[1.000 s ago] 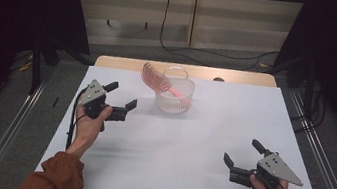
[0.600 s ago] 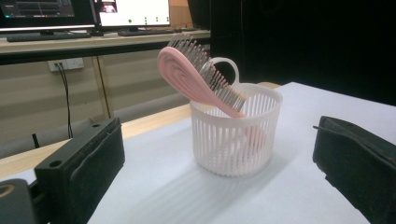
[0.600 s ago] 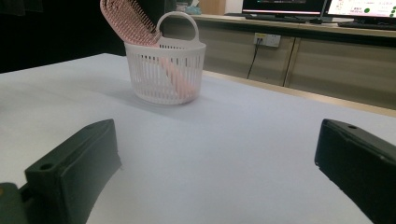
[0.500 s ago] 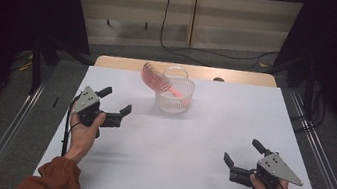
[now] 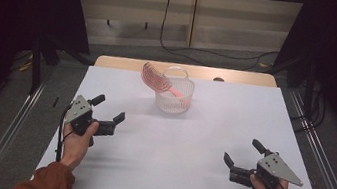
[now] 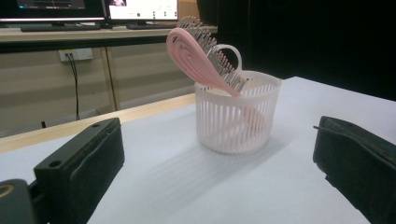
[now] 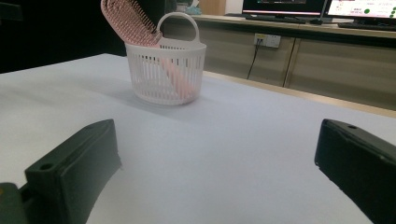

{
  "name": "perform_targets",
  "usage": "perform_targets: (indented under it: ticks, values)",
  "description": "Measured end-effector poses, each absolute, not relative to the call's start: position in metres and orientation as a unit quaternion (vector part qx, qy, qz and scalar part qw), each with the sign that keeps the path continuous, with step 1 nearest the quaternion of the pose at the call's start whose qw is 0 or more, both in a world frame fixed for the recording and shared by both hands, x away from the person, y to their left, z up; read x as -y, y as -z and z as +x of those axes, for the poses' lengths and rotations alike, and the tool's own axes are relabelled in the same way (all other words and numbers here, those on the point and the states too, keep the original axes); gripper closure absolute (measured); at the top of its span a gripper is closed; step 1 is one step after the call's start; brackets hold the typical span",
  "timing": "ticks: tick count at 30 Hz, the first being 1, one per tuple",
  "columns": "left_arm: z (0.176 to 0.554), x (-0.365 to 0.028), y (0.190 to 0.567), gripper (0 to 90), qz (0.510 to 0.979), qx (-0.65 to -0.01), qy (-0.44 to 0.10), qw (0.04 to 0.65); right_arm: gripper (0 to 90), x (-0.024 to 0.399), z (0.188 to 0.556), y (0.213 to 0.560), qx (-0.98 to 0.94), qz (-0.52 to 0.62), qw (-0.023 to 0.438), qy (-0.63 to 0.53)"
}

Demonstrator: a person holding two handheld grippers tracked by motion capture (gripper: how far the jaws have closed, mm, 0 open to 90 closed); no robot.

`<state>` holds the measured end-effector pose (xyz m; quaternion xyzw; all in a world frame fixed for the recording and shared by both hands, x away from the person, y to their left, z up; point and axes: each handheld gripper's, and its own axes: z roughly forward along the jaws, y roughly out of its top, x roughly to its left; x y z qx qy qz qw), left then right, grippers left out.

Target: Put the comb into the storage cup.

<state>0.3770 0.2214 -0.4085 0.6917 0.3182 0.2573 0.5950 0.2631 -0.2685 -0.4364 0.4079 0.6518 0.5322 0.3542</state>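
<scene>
A small white slatted basket point(image 5: 173, 100) point(image 6: 236, 133) point(image 7: 164, 81) stands at the back middle of the white table. A pink hairbrush point(image 5: 154, 77) point(image 6: 194, 58) point(image 7: 126, 19) leans in it, handle down, bristle head sticking out over the rim. My left gripper point(image 5: 109, 110) is at the table's left, low over the surface, open and holding nothing, and it faces the basket. My right gripper point(image 5: 243, 154) sits near the front right edge, open too, with nothing between its jaws.
The white table top point(image 5: 189, 148) lies over a wooden table whose far edge point(image 5: 240, 77) shows behind the basket. Metal rails point(image 5: 15, 122) run along both sides. Dark curtains and cables on the floor lie beyond. Monitors point(image 7: 359, 8) stand on a far counter.
My left gripper has drawn back toward the front left of the table, away from the basket. The right gripper, basket and hairbrush have stayed put.
</scene>
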Motion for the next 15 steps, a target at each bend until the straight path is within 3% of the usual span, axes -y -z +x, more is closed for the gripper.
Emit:
perform_targets:
  ticks: [15]
  values:
    - [0.351,-0.240,0.415,2.1,0.678,-0.344,-0.283,0.585,0.0,0.269,0.263,0.436,-0.650,0.411,0.357,-0.530]
